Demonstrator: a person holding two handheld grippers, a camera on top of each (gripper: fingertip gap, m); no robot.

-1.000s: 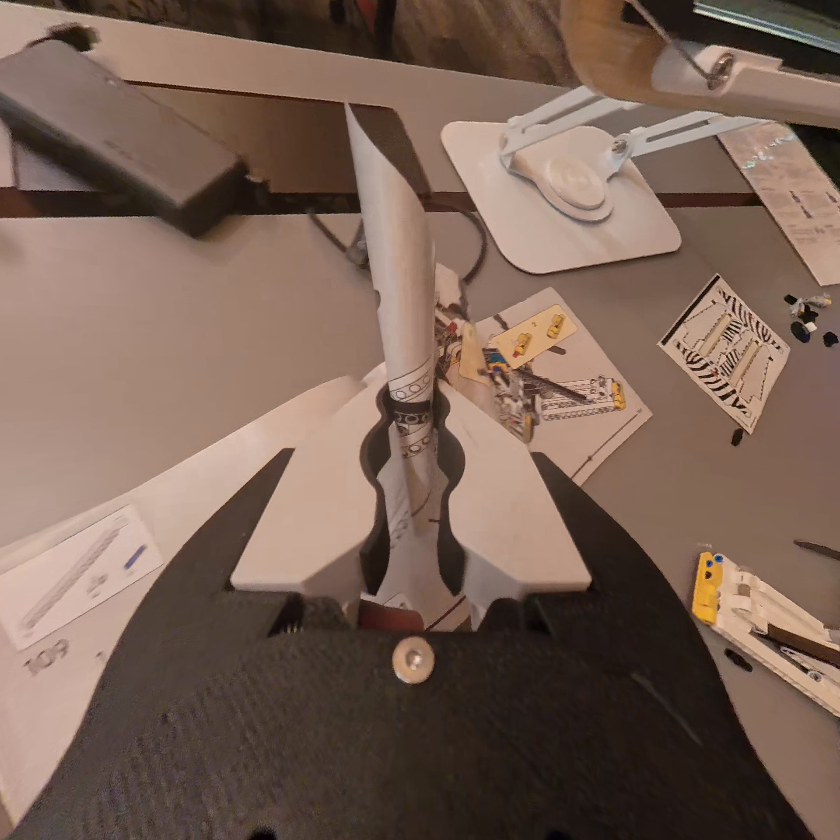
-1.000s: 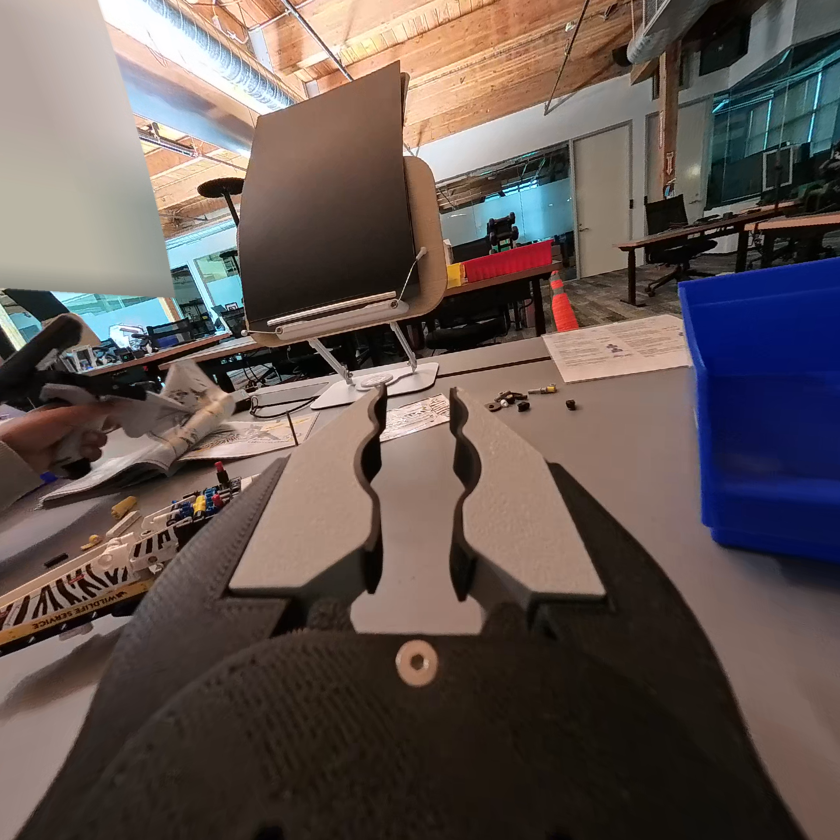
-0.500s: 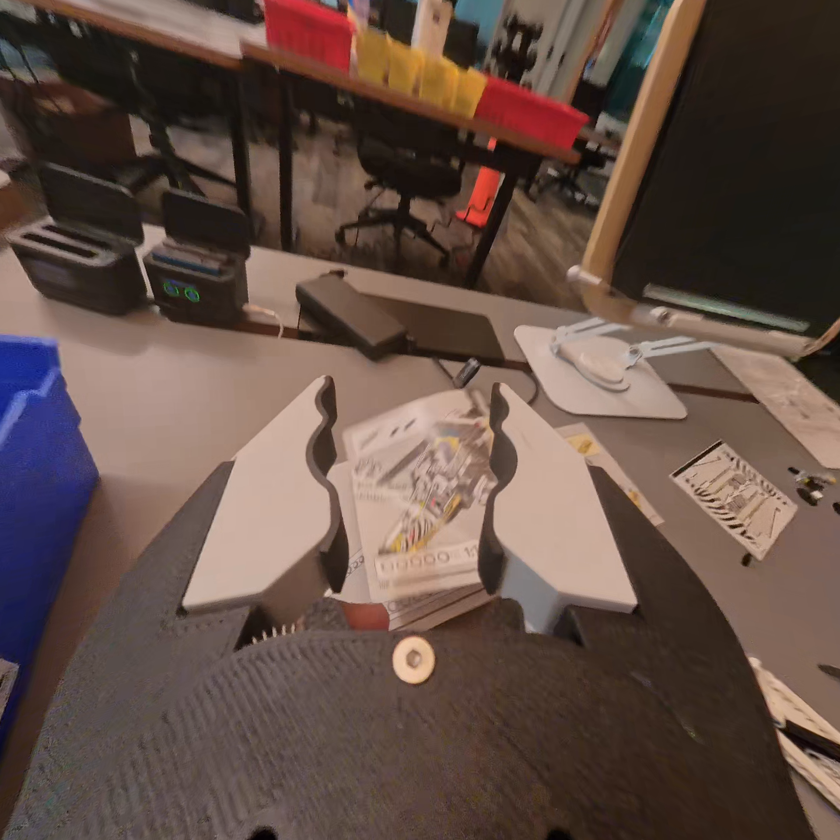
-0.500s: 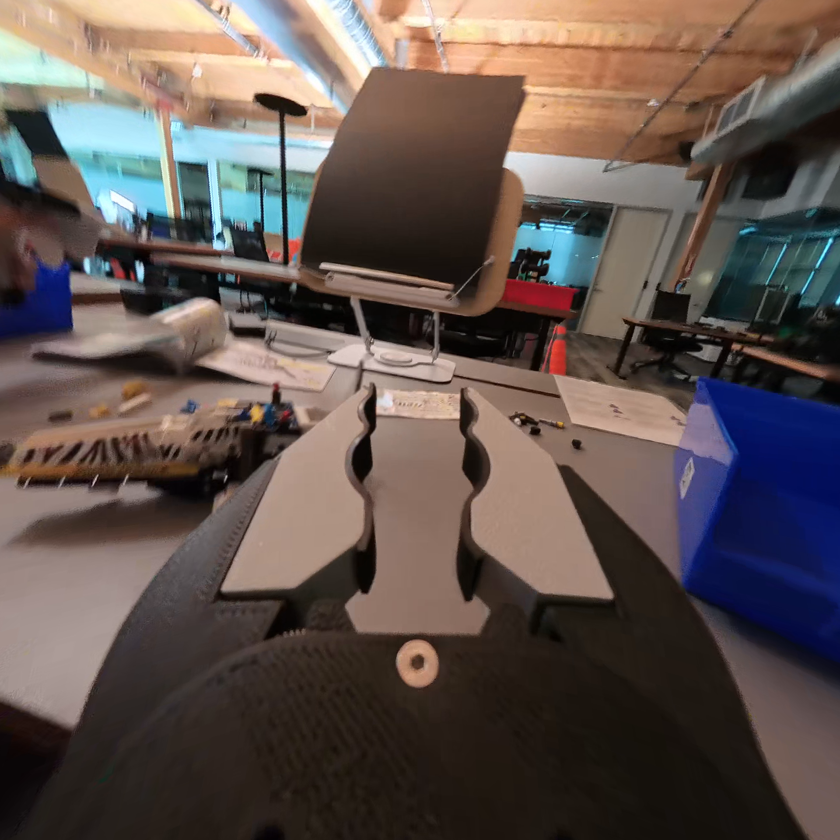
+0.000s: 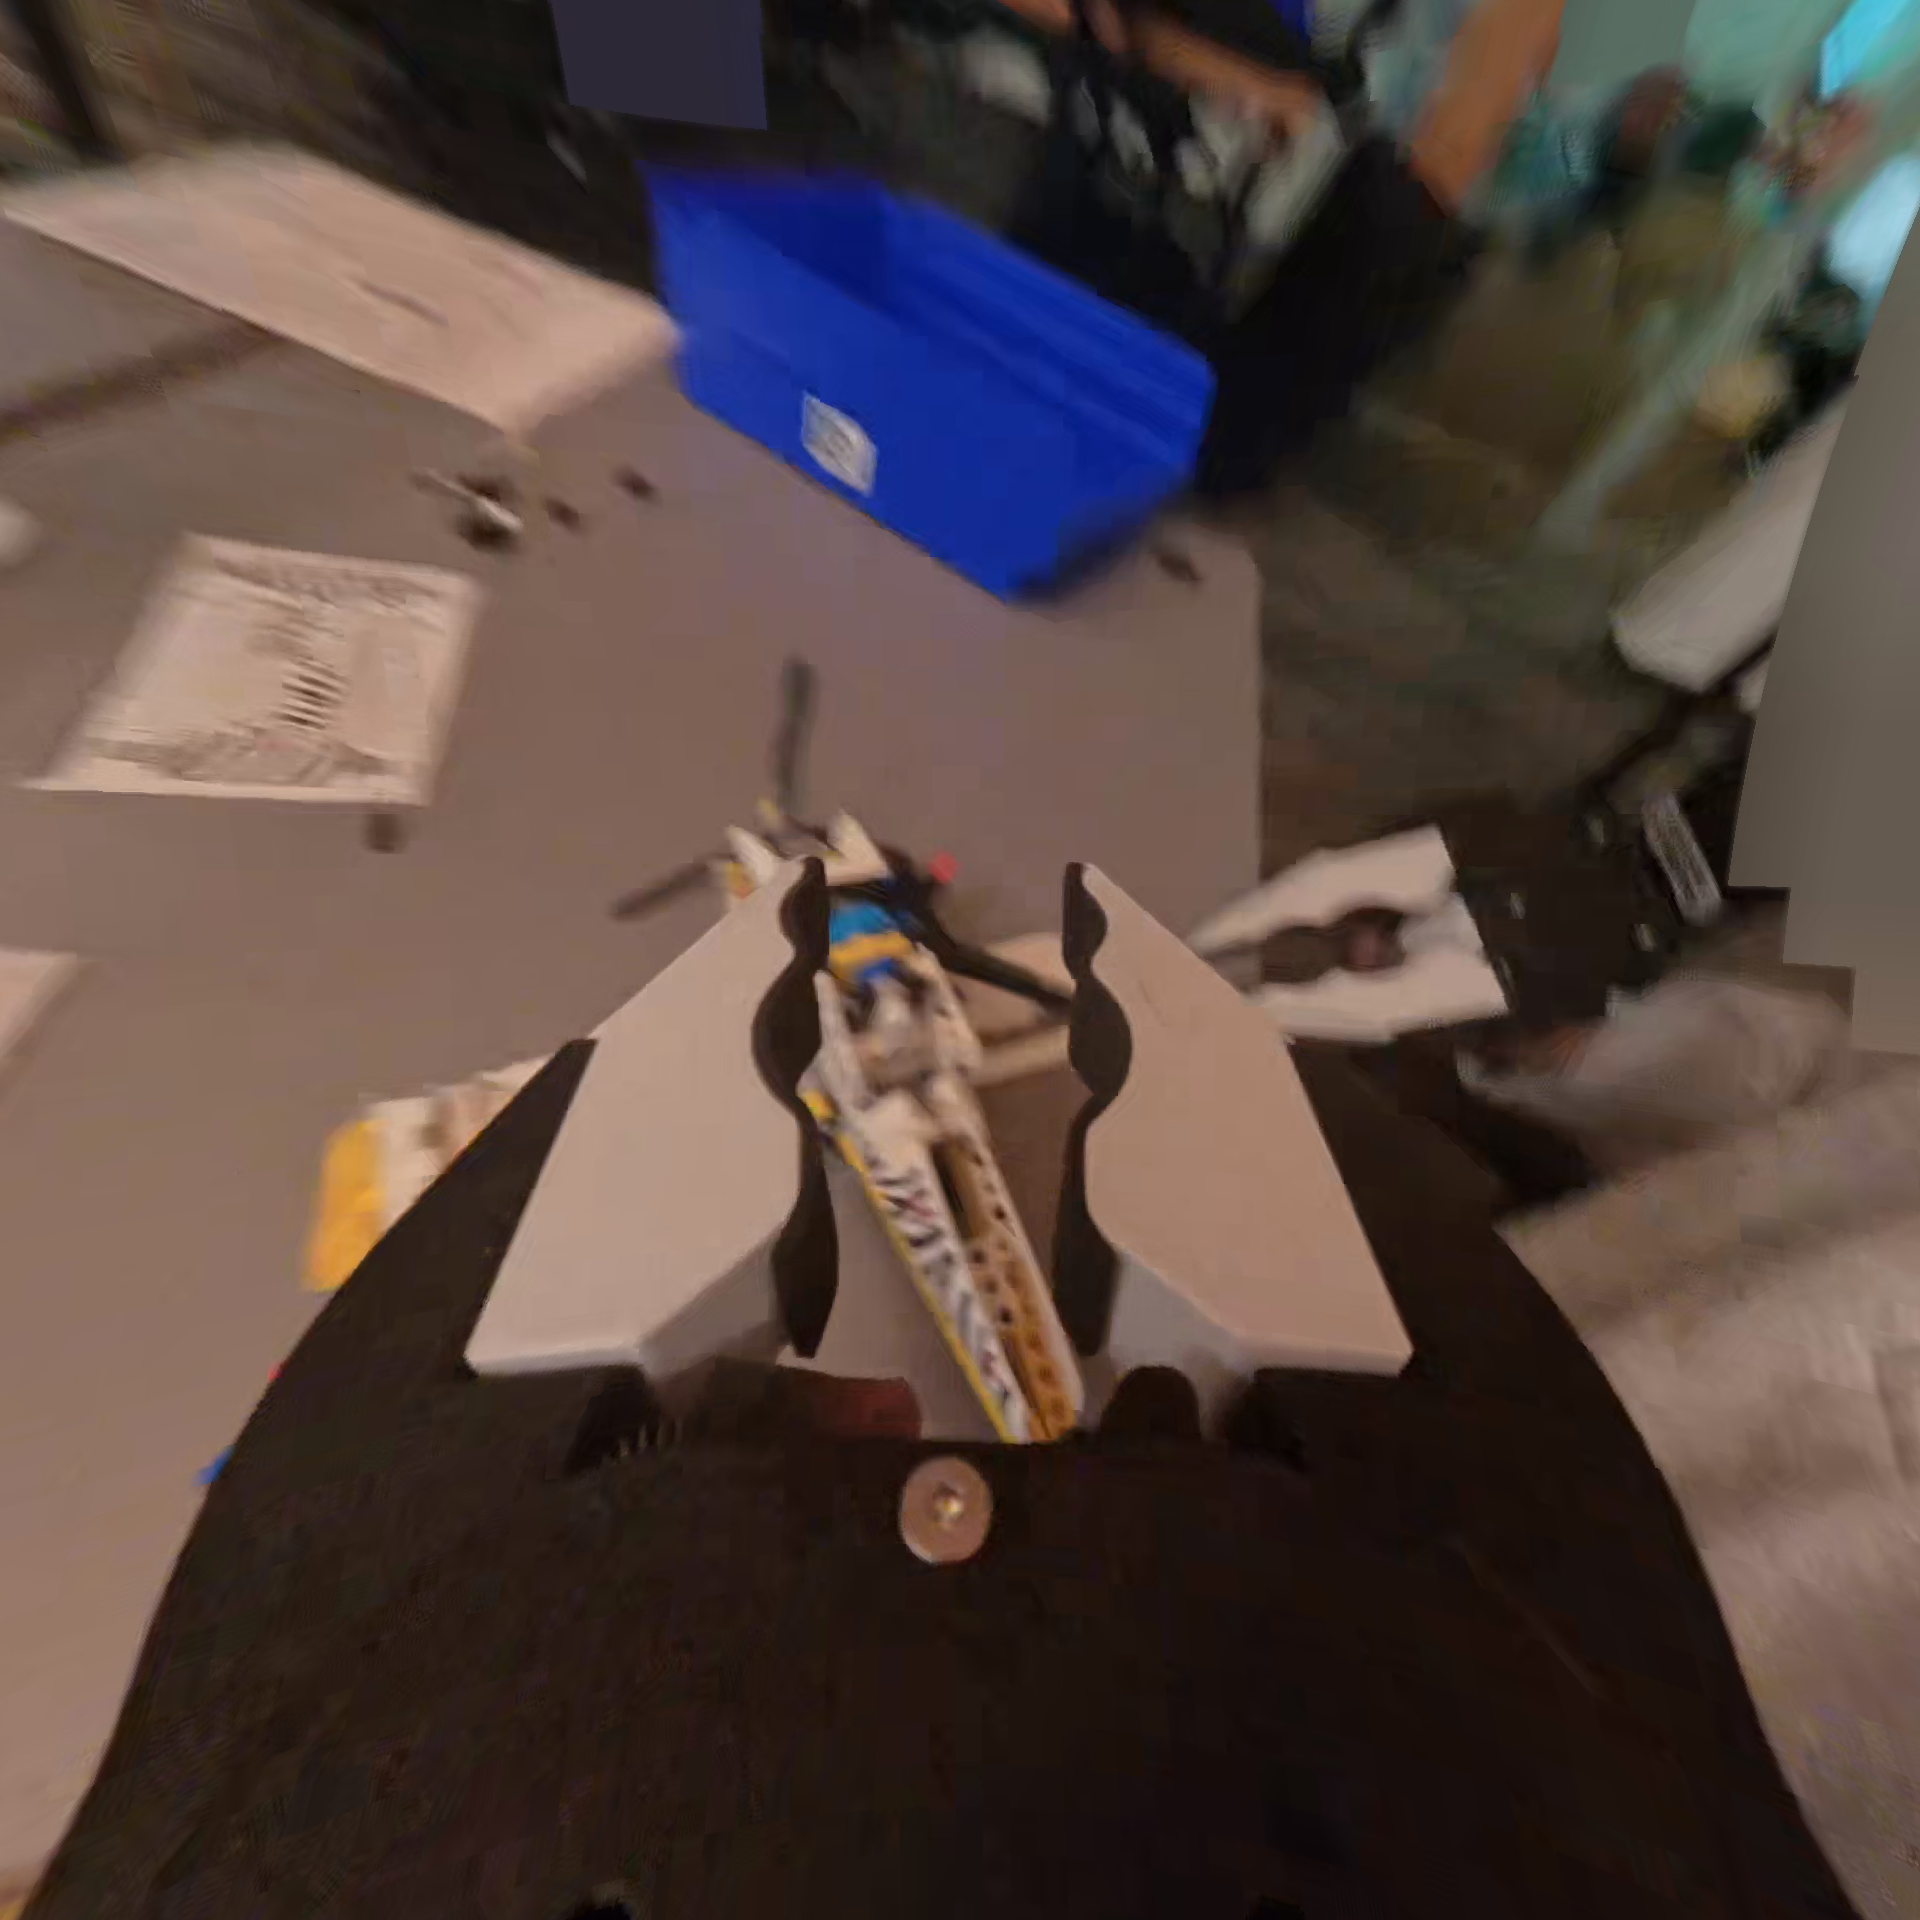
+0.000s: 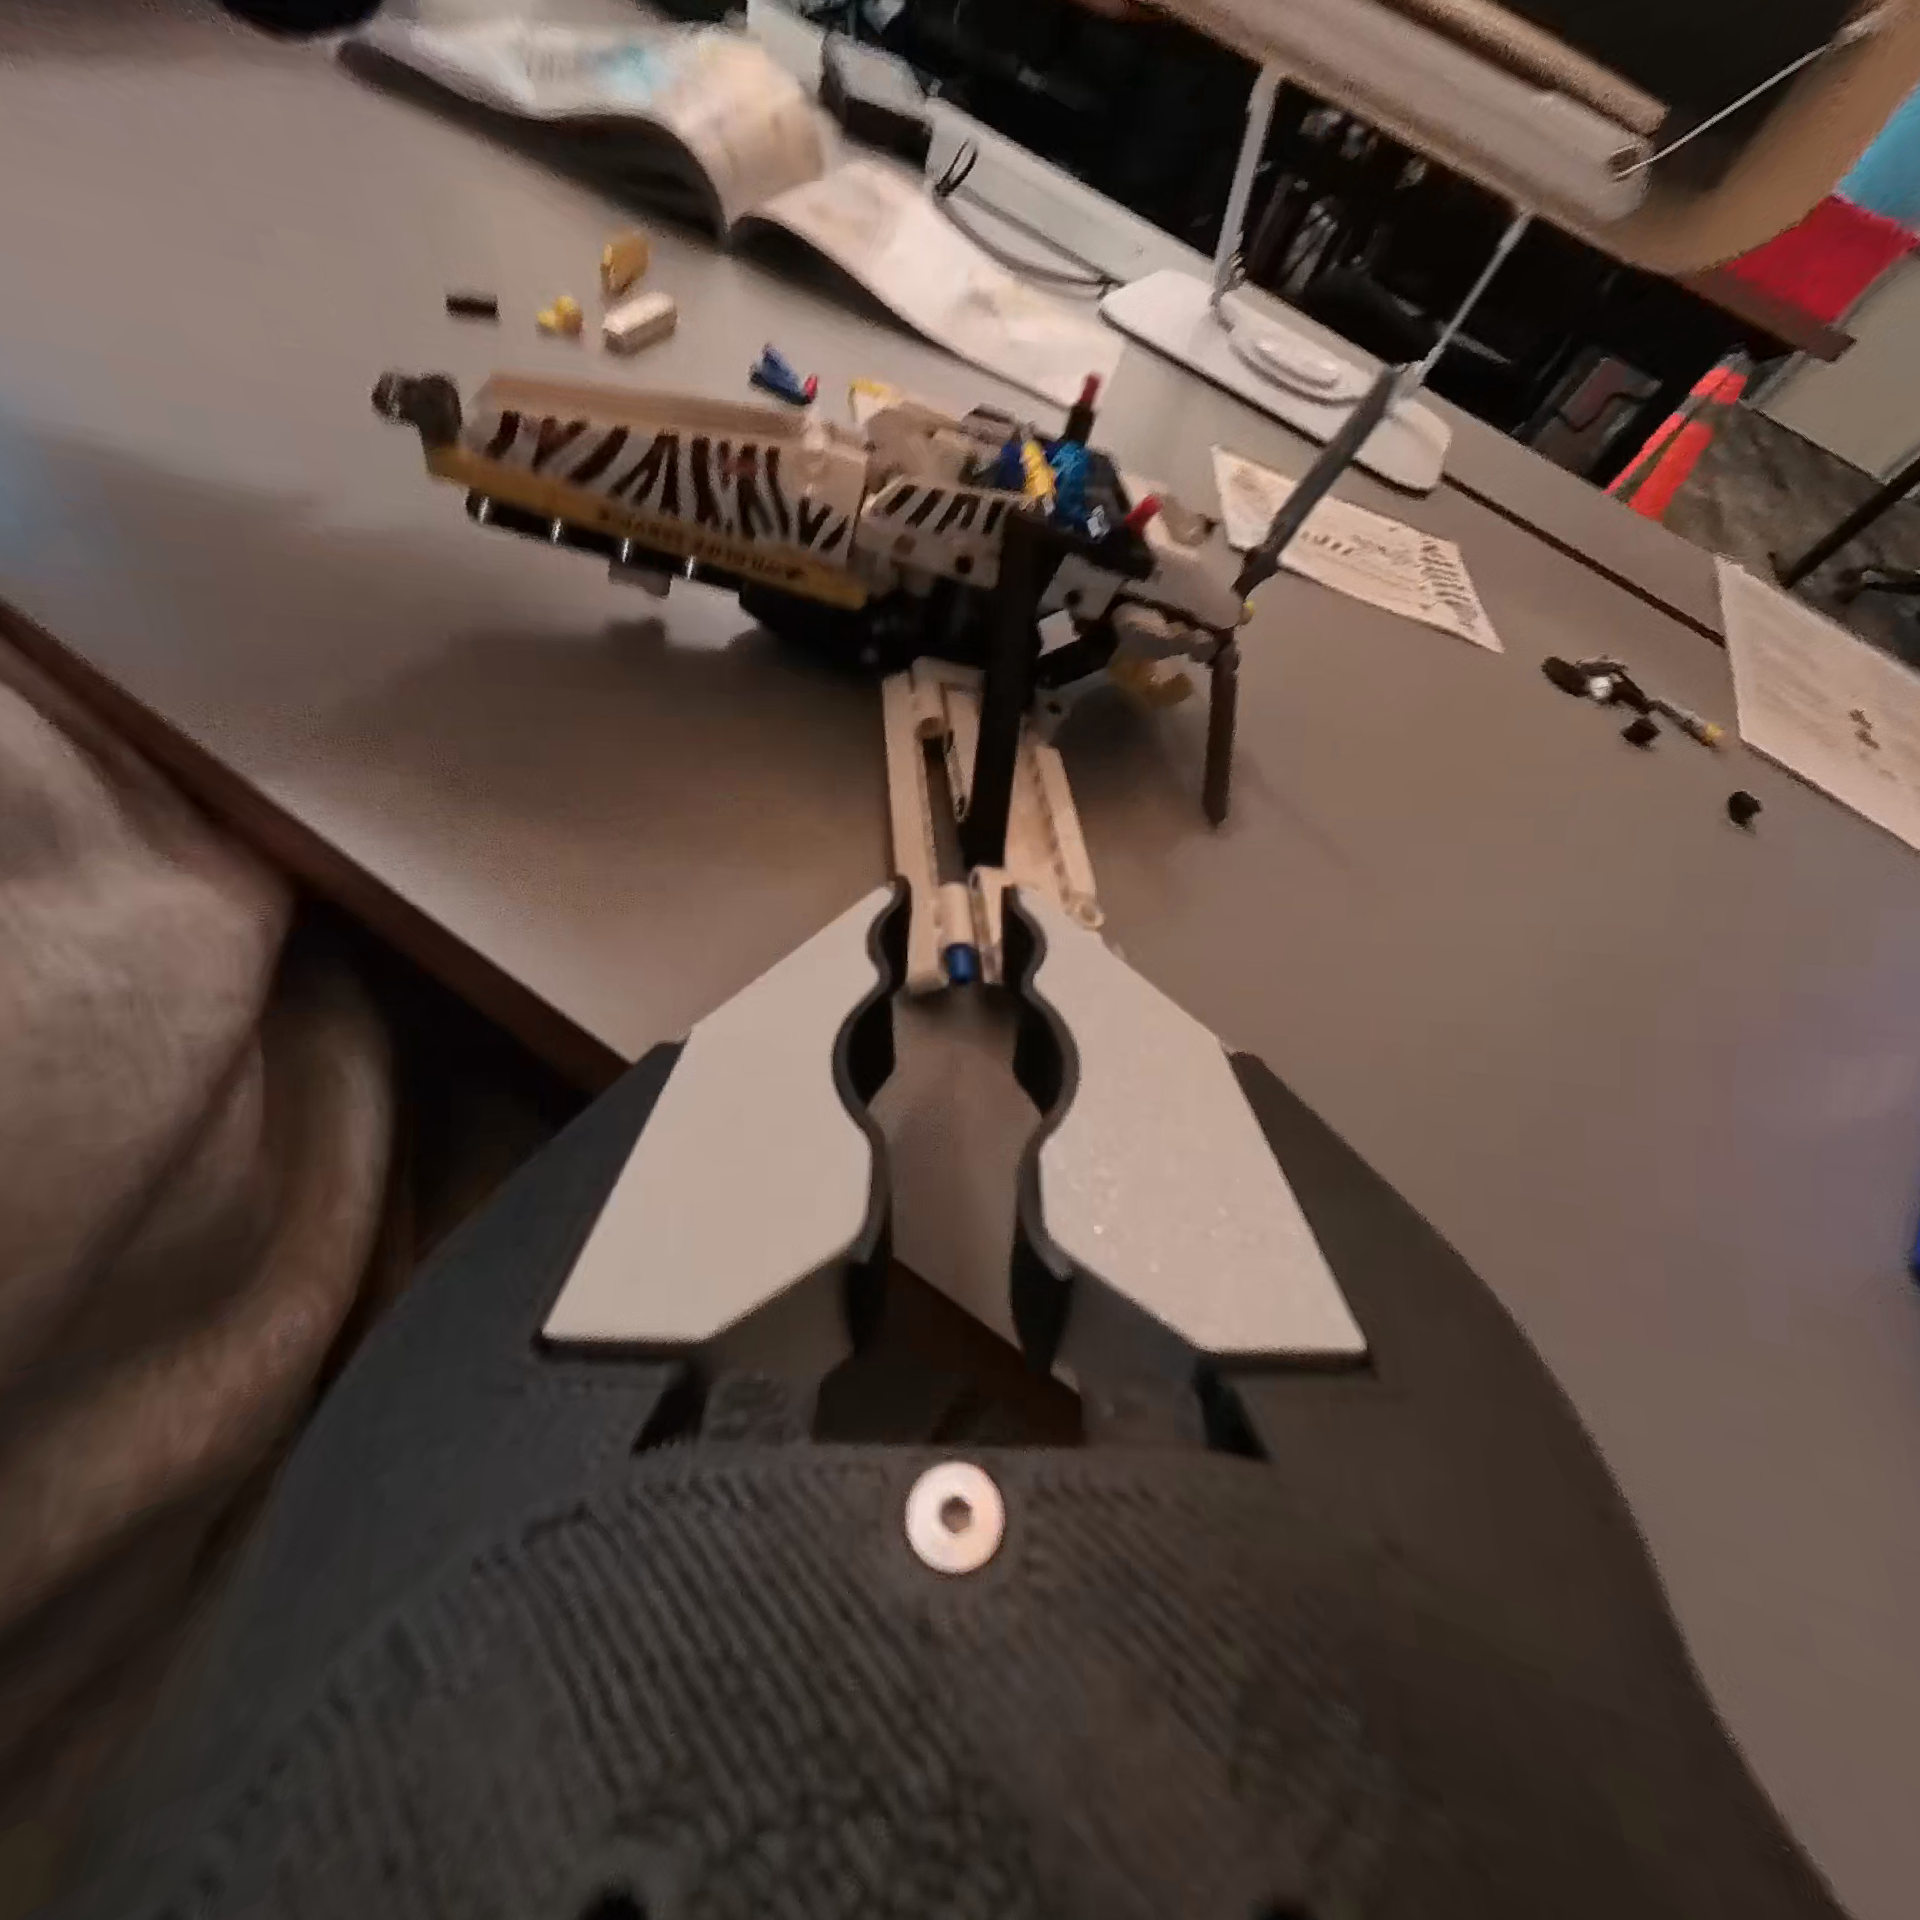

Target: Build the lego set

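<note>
The lego plane [image 6: 665, 499] has a zebra-striped white and yellow body and lies on the grey table [image 6: 1455, 1039]. A white wing frame [image 6: 935, 748] with a black strut reaches toward me. My right gripper [image 6: 956, 920] is closed on the end of that wing frame, where a blue pin [image 6: 954, 961] sticks out. The left wrist view is blurred. My left gripper [image 5: 940, 904] is open and empty above the plane's body [image 5: 914, 1122], which shows between the fingers without touching them.
A blue bin [image 5: 914, 384] stands behind the plane near the table's corner. A sticker sheet [image 5: 260, 675] and a sheet of paper [image 5: 343, 281] lie to its left. The open booklet [image 6: 644, 135], stand base [image 6: 1278, 353] and loose pieces [image 6: 623, 301] lie beyond the plane. The table edge [image 6: 312, 810] is close. Spacing between my two grippers at the tips: around 15 cm.
My left gripper let go of the booklet page, opened and swung over the plane. My right gripper dropped to the wing frame and its fingers narrowed onto its end.
</note>
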